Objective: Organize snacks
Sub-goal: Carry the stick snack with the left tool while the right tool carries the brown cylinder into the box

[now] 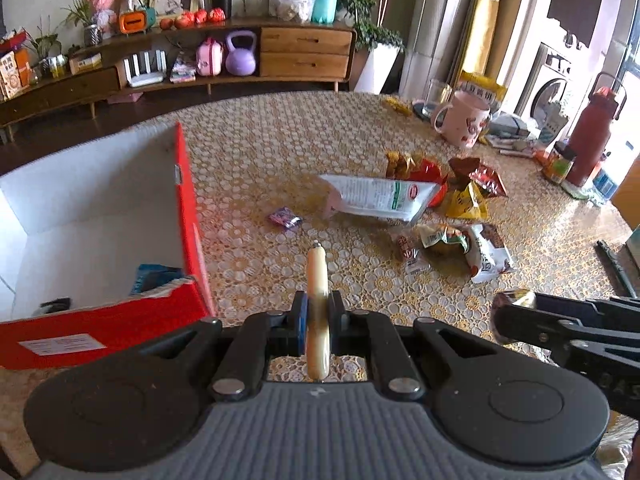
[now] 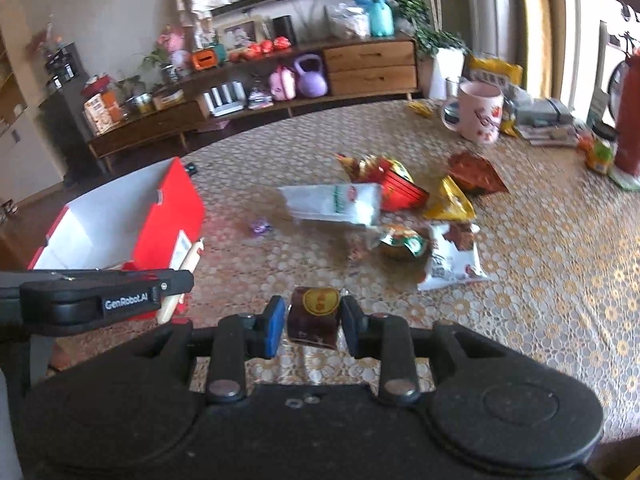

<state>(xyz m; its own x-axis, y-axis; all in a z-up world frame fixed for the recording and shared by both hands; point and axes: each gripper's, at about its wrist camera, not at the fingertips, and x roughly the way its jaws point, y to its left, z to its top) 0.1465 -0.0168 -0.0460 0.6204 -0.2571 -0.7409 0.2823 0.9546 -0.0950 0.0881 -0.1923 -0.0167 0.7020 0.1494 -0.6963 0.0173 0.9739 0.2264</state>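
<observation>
Two grippers up over the table point(image 1: 280, 136), both loaded. Left gripper point(image 1: 318, 320) clamped on a pale sausage stick point(image 1: 317, 300), held near mid-length between the blue pads, clipped tip pointing away from the camera, rear end poking back toward the gripper body. Seen from the right wrist view as well: same sausage stick point(image 2: 188, 264) tilted, upper end just beside the corner of the red box point(image 2: 168, 216). Right gripper point(image 2: 312, 320) closed on a small dark brown packet point(image 2: 314, 316) with a round yellow label, pinched from both sides. In the left wrist view only a shiny corner of that packet visible at the right gripper's point(image 1: 516, 304) tip.

Red box point(image 1: 188, 216) open, white inside, immediately left of the left gripper; a blue packet point(image 1: 154, 278) and a dark item lying in its near corner, item type not resolved.

Farther out on the yellow lace cloth: small purple candy point(image 1: 285, 218) alone, apart from the rest; white pouch point(image 1: 380, 196) with green print lying flat; behind and right of it a heap of red, orange and yellow snack bags point(image 1: 468, 184); nearer, a green-lidded cup snack point(image 1: 444, 238) touching a white-and-brown bag point(image 1: 490, 256).

Far edge of table: pink mug point(image 1: 464, 120), red bottle point(image 1: 590, 140). Wooden sideboard point(image 1: 304, 52) against the wall beyond.
</observation>
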